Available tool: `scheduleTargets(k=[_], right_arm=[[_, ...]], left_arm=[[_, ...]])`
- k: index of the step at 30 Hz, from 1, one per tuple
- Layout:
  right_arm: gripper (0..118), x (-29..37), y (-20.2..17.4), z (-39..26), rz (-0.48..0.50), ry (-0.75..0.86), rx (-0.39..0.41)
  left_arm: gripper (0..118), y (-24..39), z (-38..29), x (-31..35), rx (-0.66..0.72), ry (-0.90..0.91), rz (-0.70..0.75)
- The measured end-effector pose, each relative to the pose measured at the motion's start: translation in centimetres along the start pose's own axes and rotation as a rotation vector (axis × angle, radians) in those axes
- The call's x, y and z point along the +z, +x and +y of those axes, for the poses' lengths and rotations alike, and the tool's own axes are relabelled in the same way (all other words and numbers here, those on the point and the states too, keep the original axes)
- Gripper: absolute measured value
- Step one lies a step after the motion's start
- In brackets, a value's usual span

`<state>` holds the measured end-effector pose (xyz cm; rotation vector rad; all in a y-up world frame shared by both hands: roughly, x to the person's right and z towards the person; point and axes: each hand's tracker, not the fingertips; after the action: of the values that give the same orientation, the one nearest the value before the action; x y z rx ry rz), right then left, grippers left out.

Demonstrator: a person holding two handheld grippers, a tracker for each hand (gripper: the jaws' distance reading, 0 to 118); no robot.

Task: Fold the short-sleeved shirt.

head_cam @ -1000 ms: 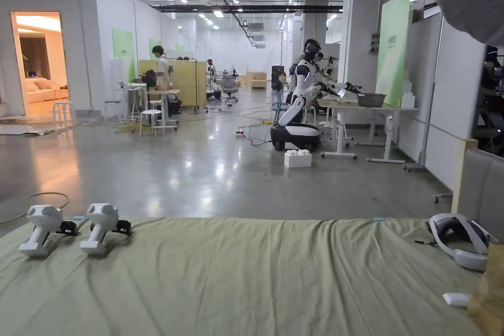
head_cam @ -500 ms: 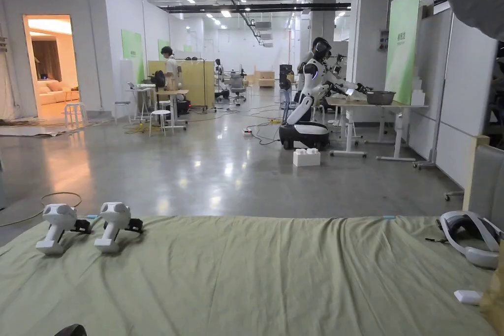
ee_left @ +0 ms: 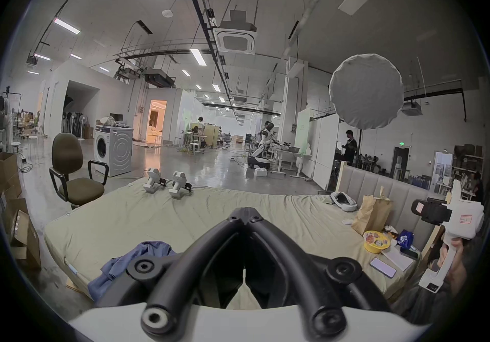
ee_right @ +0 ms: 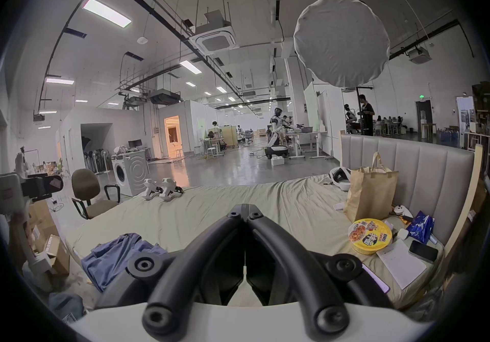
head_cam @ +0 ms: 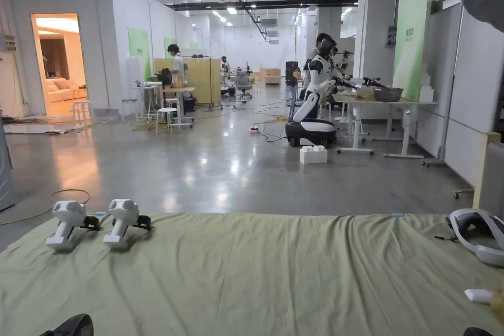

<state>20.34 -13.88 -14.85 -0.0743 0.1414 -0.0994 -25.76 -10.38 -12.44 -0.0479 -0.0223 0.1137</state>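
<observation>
A crumpled blue shirt (ee_left: 132,260) lies at the near left corner of a bed covered with a pale green sheet (ee_left: 212,218); it also shows in the right gripper view (ee_right: 116,252). My left gripper (ee_left: 245,215) is held above the bed's near edge, its black jaws closed tip to tip with nothing between them. My right gripper (ee_right: 245,211) hangs the same way, shut and empty, to the right of the shirt. Each gripper is well above and apart from the shirt. In the left gripper view a hand holds the right gripper (ee_left: 450,220) at the far right.
Two white handheld devices (head_cam: 93,224) stand on the sheet's (head_cam: 256,273) far left. A headset (head_cam: 480,236), paper bag (ee_right: 370,196), noodle bowl (ee_right: 370,235), notebook and phone crowd the right side by the headboard (ee_right: 413,162). An office chair (ee_left: 74,170) and cardboard boxes (ee_left: 23,236) stand left of the bed.
The head camera has turned, so the whole scene has slid to the right. A dark gripper part has come in at the bottom left edge. Nothing on the bed has moved.
</observation>
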Motion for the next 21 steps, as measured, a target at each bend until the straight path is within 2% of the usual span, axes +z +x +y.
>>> scheduleTargets(k=[3, 6, 11, 15, 16, 17, 18, 19, 20, 21], right_arm=[[2, 0.1, 0.2, -0.3, 0.011, -0.006, 0.005], [2, 0.3, 0.4, -0.6, 0.024, -0.014, 0.014], [2, 0.5, 0.7, -1.4, 0.028, -0.040, 0.035], [2, 0.2, 1.3, -2.3, 0.044, -0.062, -0.030], [2, 0.1, 1.4, -2.5, 0.047, -0.065, -0.046], [2, 0.1, 1.5, -2.7, 0.051, -0.071, -0.058], [2, -0.1, 1.7, -2.9, 0.056, -0.082, -0.063], [2, -0.2, 1.8, -3.2, 0.059, -0.098, -0.061], [2, -0.3, 2.0, -3.4, 0.057, -0.111, -0.055], [2, -0.4, 2.1, -3.7, 0.055, -0.125, -0.046]], left_arm=[[1, -0.5, -0.1, -0.1, -0.001, -0.008, 0.008], [1, -1.7, -0.4, 0.1, 0.077, 0.020, -0.034], [1, -2.1, -0.9, -0.4, -0.079, -0.027, 0.055], [2, -3.3, -1.8, -2.0, -0.088, -0.092, 0.051], [9, -3.8, -2.4, -2.8, -0.096, -0.137, 0.058], [23, -4.3, -2.9, -3.6, -0.109, -0.162, 0.063], [42, -4.9, -3.4, -4.7, -0.113, -0.198, 0.064], [67, -5.6, -4.0, -5.8, -0.103, -0.240, 0.068], [78, -6.3, -4.7, -6.8, -0.085, -0.271, 0.070], [77, -7.0, -5.3, -7.7, -0.065, -0.303, 0.059]])
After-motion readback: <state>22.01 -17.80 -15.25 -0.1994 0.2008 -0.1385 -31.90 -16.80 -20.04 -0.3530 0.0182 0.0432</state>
